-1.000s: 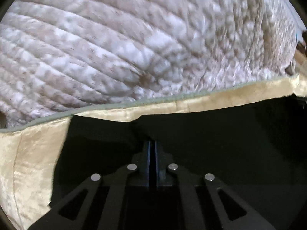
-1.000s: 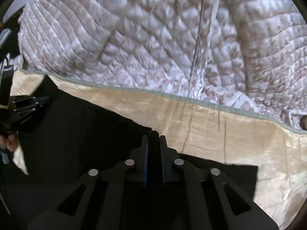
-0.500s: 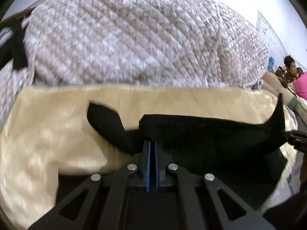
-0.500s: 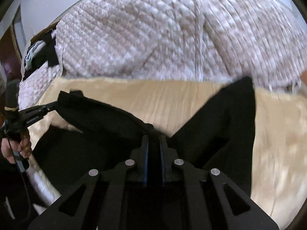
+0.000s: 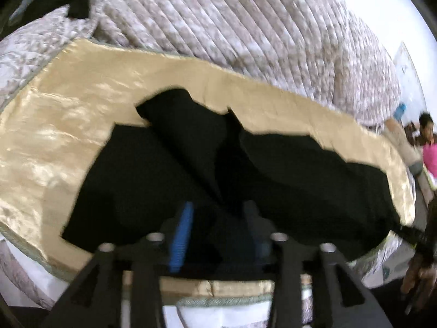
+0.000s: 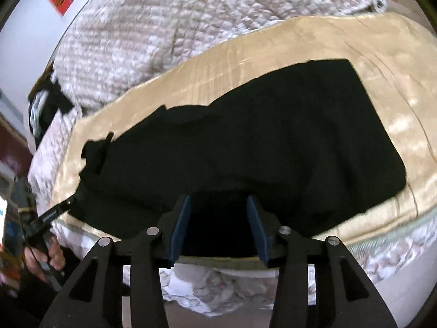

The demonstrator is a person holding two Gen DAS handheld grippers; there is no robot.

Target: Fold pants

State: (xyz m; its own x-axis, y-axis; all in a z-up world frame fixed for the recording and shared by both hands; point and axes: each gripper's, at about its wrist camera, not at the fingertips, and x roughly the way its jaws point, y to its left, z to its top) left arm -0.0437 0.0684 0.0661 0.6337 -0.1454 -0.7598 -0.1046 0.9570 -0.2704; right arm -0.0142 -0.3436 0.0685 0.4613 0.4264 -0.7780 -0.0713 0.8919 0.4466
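A bed fills the room here, heaped at the back with a pale quilted bedspread (image 5: 245, 27), and across the front of it lies a shiny gold cloth (image 5: 54, 136) with a grey-green edging. On that gold cloth sit the black pants (image 6: 273, 142), spread wide and lumpy, one end squared off toward the right in the right wrist view, the other end bunched and ragged at the left. From the left wrist view the pants (image 5: 191, 164) show a raised fold running down the middle toward the camera.

The left gripper (image 5: 218, 232) is right at the near edge of the fabric, its jaws opening, blue pads apart; black cloth lies between them but the pads are not pressing on it. The right gripper (image 6: 218, 224) does the same at its own stretch of the near hem, jaws opening, a clear gap, dark fabric under and between them, nothing pinched.

In the right wrist view a hand (image 6: 43, 257) grips the other tool's handle at far left. A person in pink (image 5: 428, 147) sits far off at the right edge of the left view.
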